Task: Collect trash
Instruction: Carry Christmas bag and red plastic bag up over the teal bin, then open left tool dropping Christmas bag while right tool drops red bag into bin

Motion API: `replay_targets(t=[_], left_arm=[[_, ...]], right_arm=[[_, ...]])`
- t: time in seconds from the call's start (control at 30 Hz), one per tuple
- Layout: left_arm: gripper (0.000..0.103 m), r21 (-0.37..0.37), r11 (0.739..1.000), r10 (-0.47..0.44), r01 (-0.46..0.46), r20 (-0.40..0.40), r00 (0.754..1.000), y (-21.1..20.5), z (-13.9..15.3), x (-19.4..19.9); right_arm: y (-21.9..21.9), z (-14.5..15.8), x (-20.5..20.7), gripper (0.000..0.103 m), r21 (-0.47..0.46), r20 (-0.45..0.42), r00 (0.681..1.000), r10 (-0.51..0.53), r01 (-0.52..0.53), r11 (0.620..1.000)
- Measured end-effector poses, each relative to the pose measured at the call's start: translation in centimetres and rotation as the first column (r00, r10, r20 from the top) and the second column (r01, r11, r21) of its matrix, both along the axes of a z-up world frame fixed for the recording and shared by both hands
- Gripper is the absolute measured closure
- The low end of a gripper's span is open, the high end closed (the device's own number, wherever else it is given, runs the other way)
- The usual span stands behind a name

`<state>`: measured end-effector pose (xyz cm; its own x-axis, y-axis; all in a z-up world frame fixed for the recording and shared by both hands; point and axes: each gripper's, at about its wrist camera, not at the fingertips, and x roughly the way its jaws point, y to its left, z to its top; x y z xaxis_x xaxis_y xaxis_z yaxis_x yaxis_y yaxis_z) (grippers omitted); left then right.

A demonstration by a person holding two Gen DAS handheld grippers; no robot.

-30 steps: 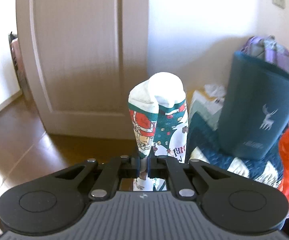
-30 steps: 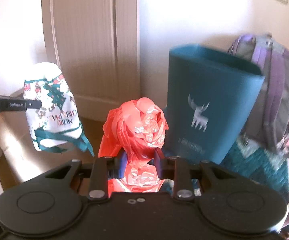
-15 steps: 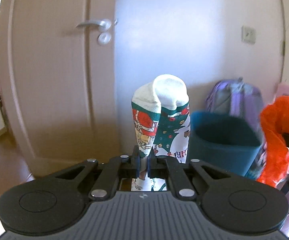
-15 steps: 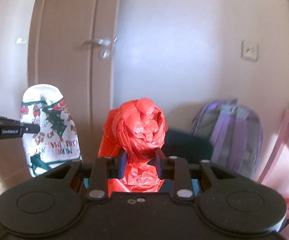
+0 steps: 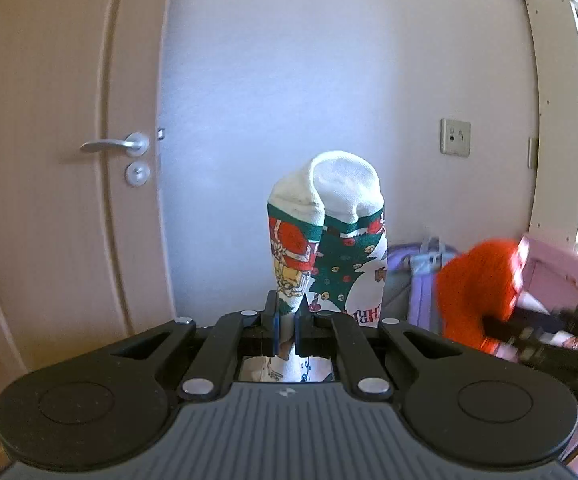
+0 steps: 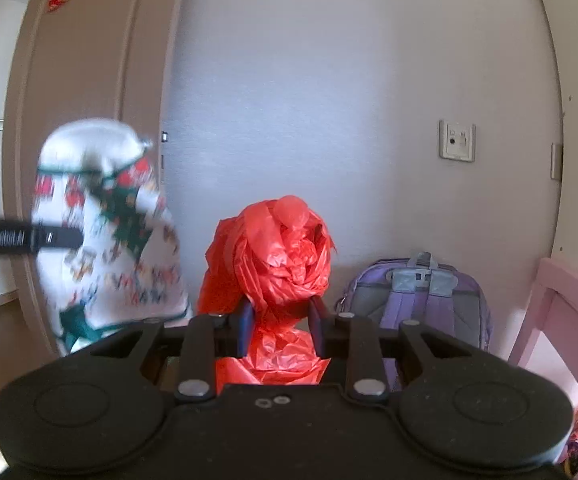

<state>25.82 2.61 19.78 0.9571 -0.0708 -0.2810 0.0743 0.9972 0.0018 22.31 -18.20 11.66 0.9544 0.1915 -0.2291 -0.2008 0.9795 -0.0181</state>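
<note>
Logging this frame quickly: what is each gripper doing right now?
Left gripper: closed on the Christmas-print sock.
Right gripper: closed on the crumpled red plastic bag.

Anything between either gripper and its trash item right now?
Nothing visible. The left gripper is already shut on the Christmas-print bag, and the right gripper is shut on the crumpled red plastic bag. No bin shows in either view, so the path to it cannot be judged.

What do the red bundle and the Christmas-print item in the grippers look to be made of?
Red bundle: thin glossy plastic film, judging by its sharp crinkles and sheen. Christmas-print item: looks like soft matte knit fabric with a ribbed white end, probably a sock.
</note>
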Motion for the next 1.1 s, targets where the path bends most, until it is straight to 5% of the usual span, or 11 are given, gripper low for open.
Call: replay_targets(t=[0.17,0.4,0.77,1.1], left_arm=[[0.097,0.014,1.0,-0.018,0.019,-0.048,0.999,-2.5,-0.6,4.6],[0.097,0.008,0.999,-0.033,0.035,-0.178,0.983,-5.1,-6.3,10.8],[0.097,0.069,0.99,-0.084,0.122,-0.405,0.91,-8.3,-14.5,15.9],[0.096,0.133,0.98,-0.055,0.15,-0.538,0.841,-9.6,-18.9,17.8]], right_arm=[[-0.3,-1.4,3.7,0.076,-0.018,-0.043,0.999,-0.018,0.017,1.0],[-0.8,-5.4,8.3,0.076,-0.046,-0.119,0.993,-0.014,0.008,0.999],[-0.6,-11.7,12.0,0.076,-0.128,-0.301,0.953,0.04,-0.082,0.988],[-1.0,-13.0,12.8,0.068,-0.121,-0.391,0.92,-0.001,-0.051,0.991]])
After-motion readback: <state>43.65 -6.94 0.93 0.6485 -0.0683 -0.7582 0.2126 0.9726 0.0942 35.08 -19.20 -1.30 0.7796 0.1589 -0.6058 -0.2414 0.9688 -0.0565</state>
